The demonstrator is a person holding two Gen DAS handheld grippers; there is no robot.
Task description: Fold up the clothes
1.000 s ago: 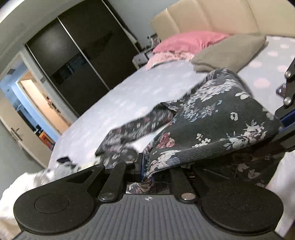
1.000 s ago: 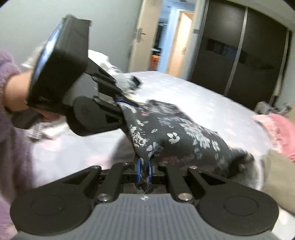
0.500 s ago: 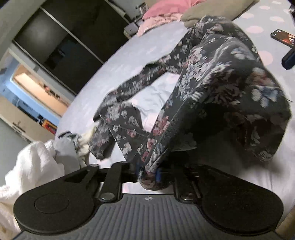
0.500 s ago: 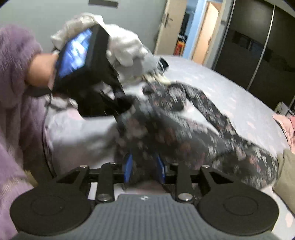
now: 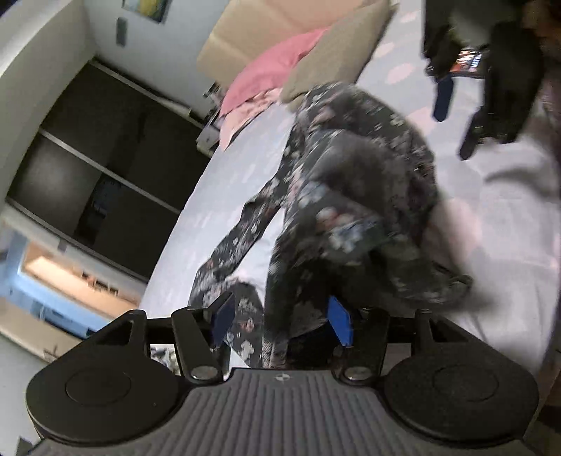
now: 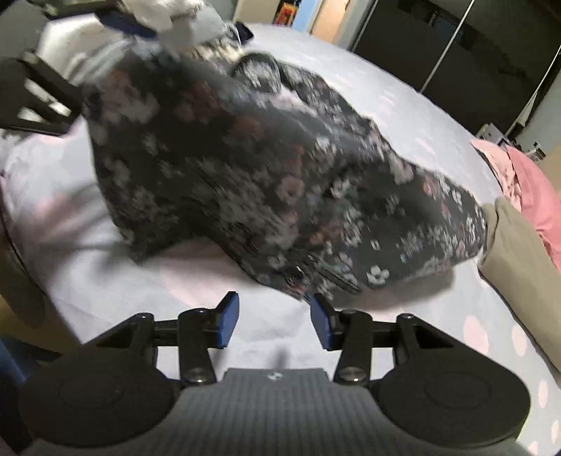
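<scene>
A dark floral garment (image 5: pixel 350 196) lies crumpled in a heap on the pale bed sheet (image 5: pixel 498 228), one long part trailing toward the wardrobe. My left gripper (image 5: pixel 280 321) is open, and loose fabric lies between its blue pads (image 5: pixel 339 324) without being pinched. In the right wrist view the same garment (image 6: pixel 263 175) sits just beyond my right gripper (image 6: pixel 275 324), which is open and holds nothing; the cloth edge nearly touches its right pad (image 6: pixel 322 326). The right gripper (image 5: pixel 491 70) also shows, blurred, at the upper right of the left wrist view.
A beige pillow (image 5: pixel 336 59) and a pink pillow (image 5: pixel 273 77) lie at the head of the bed, touching the garment's far end. A phone (image 5: pixel 468 61) rests on the sheet. White laundry (image 6: pixel 168 17) is piled at the bed's foot. Dark wardrobe doors (image 5: pixel 105 168) flank the bed.
Both grippers were shut on the floral garment and holding it up; both have opened and the garment has dropped onto the bed. The right gripper has backed off from the cloth.
</scene>
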